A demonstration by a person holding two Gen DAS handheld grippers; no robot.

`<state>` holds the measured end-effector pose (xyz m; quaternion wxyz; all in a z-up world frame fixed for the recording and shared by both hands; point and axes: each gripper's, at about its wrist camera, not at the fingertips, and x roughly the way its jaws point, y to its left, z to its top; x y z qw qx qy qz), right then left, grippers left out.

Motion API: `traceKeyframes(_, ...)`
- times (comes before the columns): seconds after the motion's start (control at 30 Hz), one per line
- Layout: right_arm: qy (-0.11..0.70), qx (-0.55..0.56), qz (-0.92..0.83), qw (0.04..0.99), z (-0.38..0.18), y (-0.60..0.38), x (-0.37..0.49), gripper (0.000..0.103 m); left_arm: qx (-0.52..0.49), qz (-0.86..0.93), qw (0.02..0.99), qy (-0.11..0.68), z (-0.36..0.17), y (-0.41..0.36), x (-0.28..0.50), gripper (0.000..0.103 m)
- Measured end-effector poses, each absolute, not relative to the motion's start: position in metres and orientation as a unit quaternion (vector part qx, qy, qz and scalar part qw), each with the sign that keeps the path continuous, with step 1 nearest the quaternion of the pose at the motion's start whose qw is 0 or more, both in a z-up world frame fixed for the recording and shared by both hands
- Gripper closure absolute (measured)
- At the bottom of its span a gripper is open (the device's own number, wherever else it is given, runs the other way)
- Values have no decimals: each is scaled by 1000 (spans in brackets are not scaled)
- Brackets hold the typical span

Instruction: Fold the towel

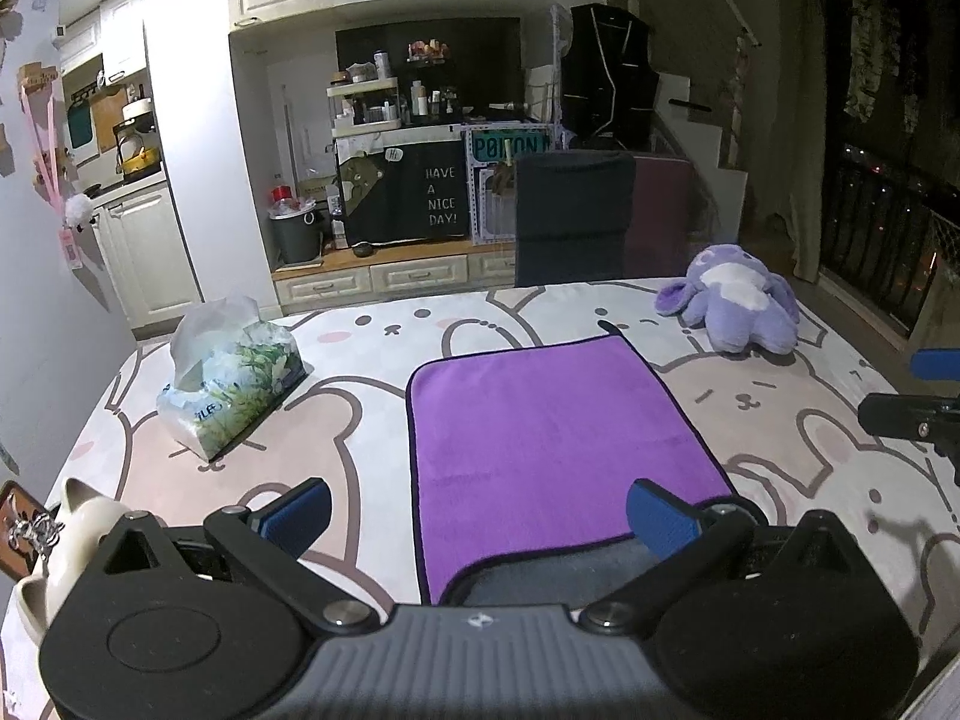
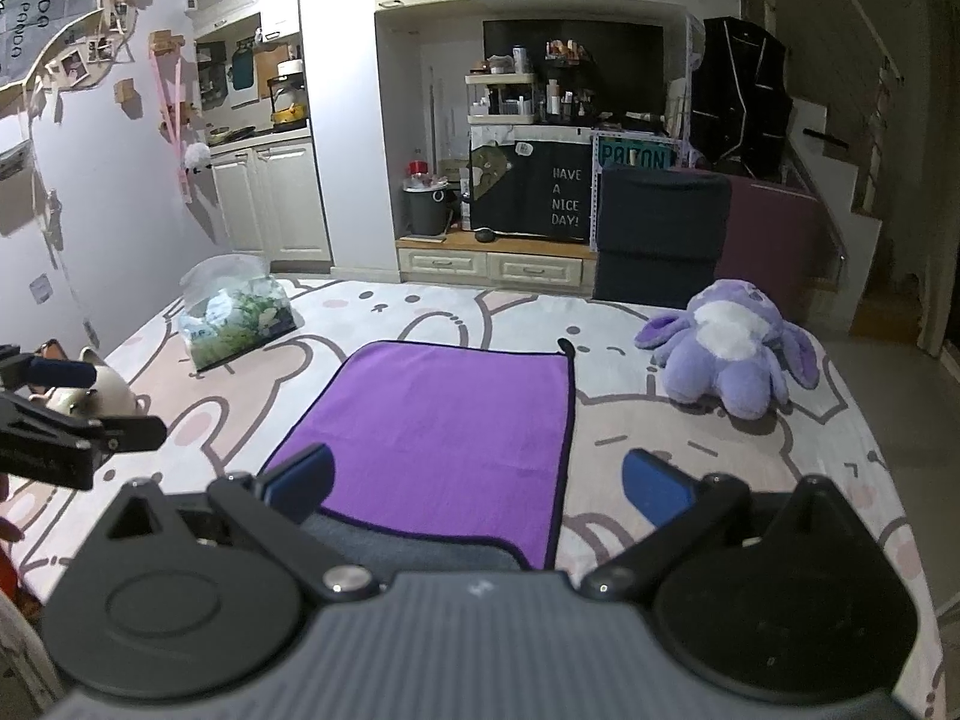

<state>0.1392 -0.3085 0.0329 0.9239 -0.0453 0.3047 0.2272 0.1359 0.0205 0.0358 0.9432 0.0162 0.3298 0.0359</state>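
A purple towel (image 1: 552, 444) with a dark edge lies flat on the bunny-print table cover; its grey underside shows at the near edge. It also shows in the right wrist view (image 2: 444, 438). My left gripper (image 1: 480, 525) is open and empty, just above the towel's near left corner. My right gripper (image 2: 477, 489) is open and empty, above the towel's near right corner. Each gripper shows at the edge of the other's view: the right gripper (image 1: 912, 408), the left gripper (image 2: 72, 414).
A plastic tissue pack (image 1: 231, 384) lies at the left. A purple plush toy (image 1: 735, 300) sits at the far right. A white cat-shaped holder (image 1: 66, 540) stands at the near left. A dark chair (image 1: 573, 216) stands behind the table.
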Motion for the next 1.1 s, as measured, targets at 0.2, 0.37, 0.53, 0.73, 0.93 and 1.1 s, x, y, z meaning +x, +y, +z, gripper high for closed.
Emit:
traceKeyframes(0.2, 308, -52, 224, 923, 29, -302, 156, 0, 29, 31, 944, 329, 32, 22, 157, 0)
traceKeyframes(0.37, 316, -55, 224, 920, 22, -299, 168, 0, 34, 27, 943, 330, 25, 26, 174, 0)
traceKeyframes(0.53, 327, -50, 221, 917, 12, -297, 185, 0, 34, 29, 943, 331, 14, 34, 189, 0)
traceKeyframes(0.73, 330, -38, 207, 920, -3, -297, 201, 0, 21, 33, 939, 341, -7, 45, 207, 0)
traceKeyframes(0.93, 331, -50, 197, 922, -24, -293, 210, 0, 14, 32, 932, 360, -31, 55, 220, 0)
traceKeyframes(1.1, 348, -53, 212, 912, -41, -295, 215, 0, 13, 25, 926, 377, -48, 61, 223, 0)
